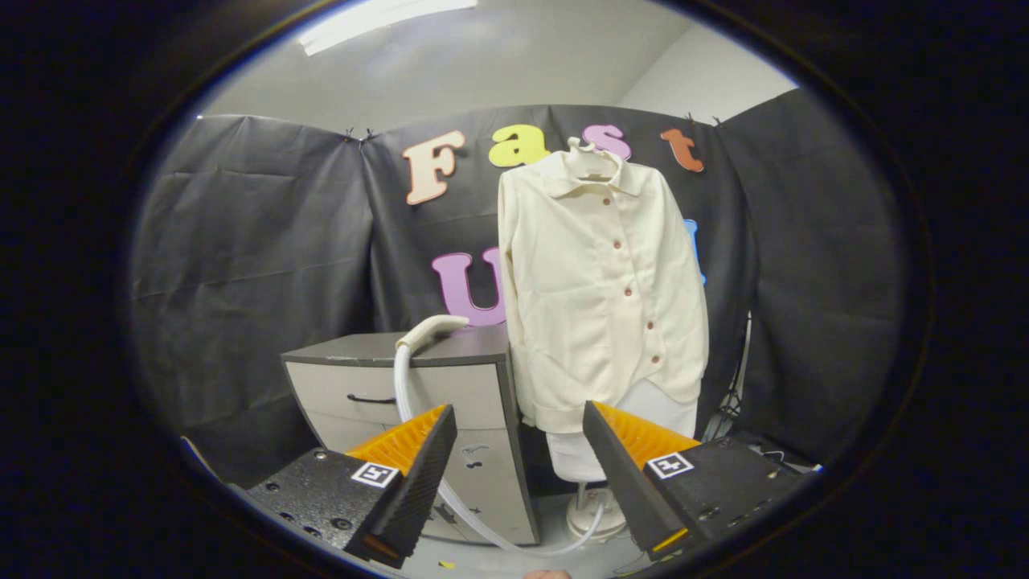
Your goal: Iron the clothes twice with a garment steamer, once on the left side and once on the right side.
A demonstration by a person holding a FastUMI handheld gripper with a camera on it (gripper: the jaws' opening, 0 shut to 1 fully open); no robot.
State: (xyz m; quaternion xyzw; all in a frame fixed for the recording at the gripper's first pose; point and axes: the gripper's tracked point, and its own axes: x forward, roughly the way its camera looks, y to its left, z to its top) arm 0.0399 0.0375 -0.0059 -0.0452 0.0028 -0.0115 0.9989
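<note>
Tool (518, 474) held level, fingers apart and empty, facing shirt (599, 281) beyond, steamer head (430, 330) on cabinet (450, 386).

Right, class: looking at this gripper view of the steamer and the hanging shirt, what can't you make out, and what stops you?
- Steamer base unit: partly behind the gripper, whose fingers stand open on nothing.
- Shirt back and hanger hook: hidden by the shirt front and collar.
- Hose lower run: passes behind one finger.
- Steamer head on the cabinet: its face turned away.
</note>
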